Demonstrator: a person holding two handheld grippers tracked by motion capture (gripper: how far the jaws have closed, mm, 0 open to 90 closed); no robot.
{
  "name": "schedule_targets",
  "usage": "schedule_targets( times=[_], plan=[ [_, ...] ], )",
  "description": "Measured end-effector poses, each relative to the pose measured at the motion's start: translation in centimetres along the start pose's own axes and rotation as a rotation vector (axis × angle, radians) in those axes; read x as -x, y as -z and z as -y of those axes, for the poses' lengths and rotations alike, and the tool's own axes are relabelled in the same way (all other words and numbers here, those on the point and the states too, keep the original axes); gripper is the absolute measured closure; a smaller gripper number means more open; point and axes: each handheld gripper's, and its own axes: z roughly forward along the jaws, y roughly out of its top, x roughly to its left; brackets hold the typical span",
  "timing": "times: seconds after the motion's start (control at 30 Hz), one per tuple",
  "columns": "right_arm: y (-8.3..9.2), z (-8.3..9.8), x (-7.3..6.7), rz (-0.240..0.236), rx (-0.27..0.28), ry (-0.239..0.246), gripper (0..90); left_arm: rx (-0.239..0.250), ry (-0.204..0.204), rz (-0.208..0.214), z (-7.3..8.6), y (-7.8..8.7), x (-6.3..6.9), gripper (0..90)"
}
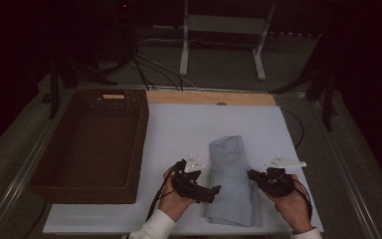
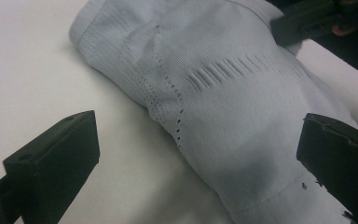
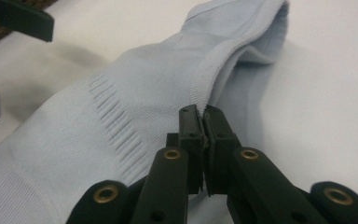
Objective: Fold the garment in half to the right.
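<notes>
A pale blue folded garment (image 1: 229, 167) lies lengthwise on the white table (image 1: 179, 124), near its front edge. My left gripper (image 1: 210, 185) is at the garment's left side, open. In the left gripper view its jaws stand wide apart (image 2: 200, 154), one over bare table and one over the garment (image 2: 242, 93). My right gripper (image 1: 251, 175) is at the garment's right side. In the right gripper view its jaws (image 3: 204, 112) are shut on the ribbed edge of the garment (image 3: 121, 107), with the fold slightly lifted there.
A dark brown wicker basket (image 1: 143, 130) stands on the table's left side, close to my left hand. A wooden strip (image 1: 209, 97) runs along the table's far edge. Cables and a white stand lie on the floor beyond.
</notes>
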Motion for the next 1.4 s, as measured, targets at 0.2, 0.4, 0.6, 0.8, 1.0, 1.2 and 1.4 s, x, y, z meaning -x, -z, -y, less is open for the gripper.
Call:
schedule_targets(
  times=[0.2, 0.4, 0.6, 0.8, 1.0, 1.2, 1.4],
  plan=[
    [0.3, -0.7, 0.8, 0.039, 0.025, 0.019, 87.8, -0.012, 0.0, 0.015, 0.0, -0.4, 0.5, 3.0],
    [0.3, -0.9, 1.6, 0.075, 0.026, 0.031, 87.8, -0.031, -0.001, 0.035, -0.1, -0.8, 1.0, 10.8],
    [-0.4, 0.1, 1.9, 0.081, -0.004, 0.025, 87.0, -0.084, -0.039, 0.037, 0.2, -1.9, 1.7, 19.2],
    [0.1, 0.4, 1.6, 0.101, 0.006, 0.019, 71.4, -0.09, -0.057, 0.045, 0.2, -2.3, 2.1, 24.9],
    [1.5, 1.0, 0.8, 0.115, 0.039, 0.006, 47.3, -0.087, -0.051, 0.049, 0.2, -2.4, 2.1, 27.5],
    [2.4, 3.0, -0.1, 0.087, 0.028, -0.02, 48.5, -0.072, -0.036, 0.048, 0.1, -2.1, 1.9, 23.7],
    [1.9, 4.3, -0.4, 0.012, -0.034, -0.04, 67.1, -0.062, -0.013, 0.066, 0.2, -1.9, 1.8, 20.3]
  ],
)
